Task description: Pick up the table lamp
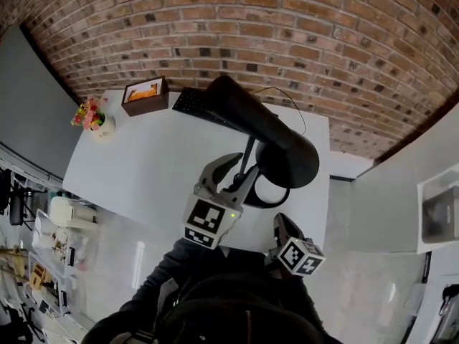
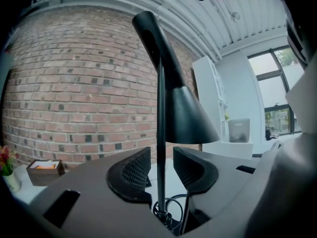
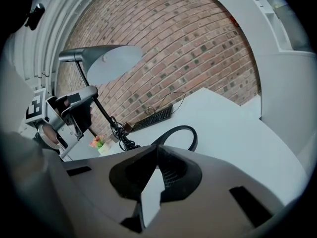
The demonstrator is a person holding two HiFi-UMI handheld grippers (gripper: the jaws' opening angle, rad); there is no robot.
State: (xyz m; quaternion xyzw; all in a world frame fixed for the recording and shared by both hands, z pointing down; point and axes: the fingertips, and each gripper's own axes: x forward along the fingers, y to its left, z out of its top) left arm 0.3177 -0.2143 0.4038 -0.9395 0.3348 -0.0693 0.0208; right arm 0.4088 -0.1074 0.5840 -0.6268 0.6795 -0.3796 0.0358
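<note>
A black table lamp (image 1: pixel 287 153) stands near the front edge of the white table (image 1: pixel 143 170), with a thin upright stem (image 2: pixel 161 128), a cone shade (image 2: pixel 185 118) and a ring-shaped base (image 3: pixel 178 133). My left gripper (image 1: pixel 233 174) is open, one jaw on each side of the stem. In the left gripper view the stem passes between the pads (image 2: pixel 136 170) with a small gap on both sides. My right gripper (image 1: pixel 285 228) is shut and empty, low at the front right, apart from the lamp; its fingertips (image 3: pixel 157 175) point across the table towards the base.
A black keyboard (image 1: pixel 193 102), a brown wooden box (image 1: pixel 145 95) and a small vase of flowers (image 1: pixel 93 120) sit along the table's far side by the brick wall (image 1: pixel 287 34). The lamp's cable (image 2: pixel 171 214) coils at the foot of the stem. White cabinets (image 1: pixel 437 213) stand to the right.
</note>
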